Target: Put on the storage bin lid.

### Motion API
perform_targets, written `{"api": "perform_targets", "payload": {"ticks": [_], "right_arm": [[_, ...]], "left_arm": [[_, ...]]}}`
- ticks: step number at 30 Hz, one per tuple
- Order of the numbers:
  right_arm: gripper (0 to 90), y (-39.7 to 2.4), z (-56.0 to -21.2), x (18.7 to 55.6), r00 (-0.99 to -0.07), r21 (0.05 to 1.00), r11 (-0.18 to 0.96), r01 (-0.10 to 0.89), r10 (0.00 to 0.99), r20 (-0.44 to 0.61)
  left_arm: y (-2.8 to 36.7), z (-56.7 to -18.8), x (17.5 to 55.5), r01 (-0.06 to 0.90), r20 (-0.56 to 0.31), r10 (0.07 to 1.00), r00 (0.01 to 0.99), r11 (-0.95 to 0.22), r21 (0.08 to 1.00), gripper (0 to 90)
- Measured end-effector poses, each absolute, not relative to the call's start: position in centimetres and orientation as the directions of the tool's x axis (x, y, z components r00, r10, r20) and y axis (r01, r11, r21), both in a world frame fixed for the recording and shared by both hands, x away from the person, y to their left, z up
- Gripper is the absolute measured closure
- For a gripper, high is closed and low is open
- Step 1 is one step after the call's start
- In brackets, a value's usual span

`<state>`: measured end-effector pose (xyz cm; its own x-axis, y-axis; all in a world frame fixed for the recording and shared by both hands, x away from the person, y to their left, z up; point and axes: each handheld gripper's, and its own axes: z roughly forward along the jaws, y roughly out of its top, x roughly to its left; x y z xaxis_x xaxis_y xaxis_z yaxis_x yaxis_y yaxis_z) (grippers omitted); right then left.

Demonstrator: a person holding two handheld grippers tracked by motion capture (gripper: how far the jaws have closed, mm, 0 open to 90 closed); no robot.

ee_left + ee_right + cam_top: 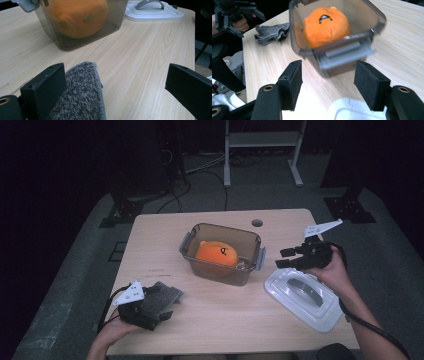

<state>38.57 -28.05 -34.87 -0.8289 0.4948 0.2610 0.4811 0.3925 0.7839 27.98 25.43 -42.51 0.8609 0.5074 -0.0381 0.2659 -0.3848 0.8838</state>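
Observation:
A clear brown box (220,276) stands mid-table with an orange plush (216,253) inside. Its white lid (305,297) with a grey handle lies on the table to the right. My right gripper (281,258) hovers over the lid's near-left edge, open, jaws pointing at the box's grey latch (347,53), nothing between them (329,70). My left gripper (165,307) rests at the front left, open (115,75). A grey fuzzy cloth (80,95) lies beside its left jaw, not pinched. The plush (327,25) shows its face toward the right gripper.
The wooden table (150,245) has a round cable hole (257,223) at the back. Bare wood runs between the cloth (162,295) and the box. Beyond the table are a dark floor, cables and a white stand frame (262,150).

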Motion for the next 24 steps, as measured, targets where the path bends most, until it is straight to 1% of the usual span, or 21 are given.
{"api": "perform_targets", "payload": {"ticks": [3,11,24], "right_arm": [[37.6,-29.1,-35.7,38.1,-0.818,0.789,0.371,0.490,0.508,0.269],[36.7,-30.9,-37.7,36.8,-0.794,0.781,0.359,0.512,0.544,0.270],[36.2,-33.0,-41.0,35.3,-0.753,0.760,0.337,0.556,0.591,0.289]], "left_arm": [[25.4,-42.6,27.9,0.267,-0.036,0.508,0.861,-0.389,0.882,2.6],[25.8,-42.6,27.8,0.268,-0.037,0.513,0.857,-0.385,0.883,2.6],[25.7,-42.5,27.7,0.274,-0.039,0.521,0.853,-0.382,0.882,2.6]]}}
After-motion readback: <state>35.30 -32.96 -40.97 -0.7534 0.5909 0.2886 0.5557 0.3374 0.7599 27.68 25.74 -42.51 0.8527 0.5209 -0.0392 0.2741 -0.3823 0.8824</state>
